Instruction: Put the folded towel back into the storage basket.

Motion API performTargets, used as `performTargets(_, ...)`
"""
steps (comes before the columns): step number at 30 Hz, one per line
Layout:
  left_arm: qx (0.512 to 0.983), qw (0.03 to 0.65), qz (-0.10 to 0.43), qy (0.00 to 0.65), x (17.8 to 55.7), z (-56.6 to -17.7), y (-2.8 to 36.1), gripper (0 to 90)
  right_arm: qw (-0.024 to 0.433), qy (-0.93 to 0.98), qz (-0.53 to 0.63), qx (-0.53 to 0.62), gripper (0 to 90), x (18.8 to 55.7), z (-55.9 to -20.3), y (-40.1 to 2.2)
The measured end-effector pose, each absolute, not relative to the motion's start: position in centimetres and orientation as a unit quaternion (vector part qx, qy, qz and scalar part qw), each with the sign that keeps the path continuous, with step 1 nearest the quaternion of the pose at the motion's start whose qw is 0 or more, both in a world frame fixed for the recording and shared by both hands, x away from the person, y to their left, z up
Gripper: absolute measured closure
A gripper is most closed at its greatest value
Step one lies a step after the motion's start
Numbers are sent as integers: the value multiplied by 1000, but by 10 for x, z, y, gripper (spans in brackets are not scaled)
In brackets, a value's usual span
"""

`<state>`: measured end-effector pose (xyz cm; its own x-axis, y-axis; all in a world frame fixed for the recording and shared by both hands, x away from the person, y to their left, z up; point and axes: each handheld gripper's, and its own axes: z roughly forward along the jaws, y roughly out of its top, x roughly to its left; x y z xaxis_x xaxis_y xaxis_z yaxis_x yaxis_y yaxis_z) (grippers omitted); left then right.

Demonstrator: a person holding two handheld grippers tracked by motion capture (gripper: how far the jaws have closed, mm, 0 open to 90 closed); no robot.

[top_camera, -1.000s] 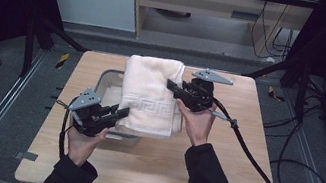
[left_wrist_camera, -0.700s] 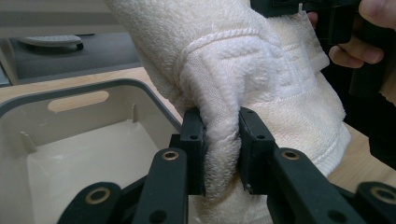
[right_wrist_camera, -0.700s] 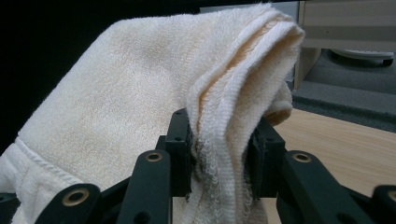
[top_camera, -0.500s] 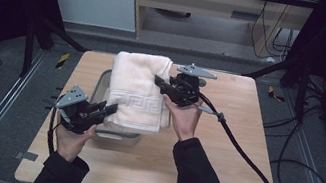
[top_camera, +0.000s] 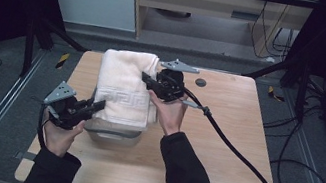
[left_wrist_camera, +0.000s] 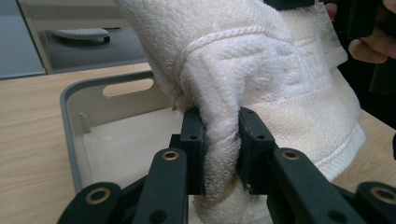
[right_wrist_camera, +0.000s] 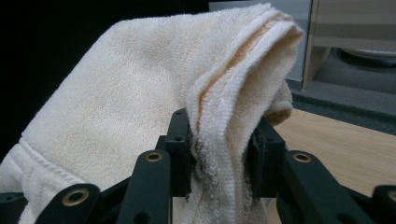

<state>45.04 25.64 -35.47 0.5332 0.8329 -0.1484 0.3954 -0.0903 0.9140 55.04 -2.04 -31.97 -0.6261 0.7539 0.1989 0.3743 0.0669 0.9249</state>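
Note:
A folded cream towel [top_camera: 123,87] with a key-pattern band hangs between my two grippers over a grey bin [top_camera: 113,132] on the wooden table. My left gripper [top_camera: 97,106] is shut on the towel's near left edge. In the left gripper view its jaws pinch a thick fold of towel [left_wrist_camera: 261,84], with the bin [left_wrist_camera: 70,121] open behind. My right gripper [top_camera: 145,77] is shut on the towel's far right edge. The right gripper view has its jaws clamped on several layers of towel [right_wrist_camera: 140,93]. The towel hides most of the bin from above.
The wooden table [top_camera: 222,147] has bare surface to the right and front. A black cable [top_camera: 241,156] trails from my right gripper across it. A small dark round mark [top_camera: 200,82] sits near the far edge. Metal rails and a cabinet stand beyond.
Both hands have carried the towel to the left across the table. It now hangs more over the bin's left part, with its shape little altered.

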Motion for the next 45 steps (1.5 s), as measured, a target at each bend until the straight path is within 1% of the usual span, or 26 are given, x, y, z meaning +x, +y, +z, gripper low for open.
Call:
performTargets(15,706,497,215,457,461,-365,276,736,165,711,551,405,660,564,-335,6)
performTargets(31,718,463,211,475,476,-387,281,736,160,720,528,422,657,579,-368,20)
performTargets(45,728,437,204,487,484,-402,282,735,161,732,506,427,653,585,-388,27)
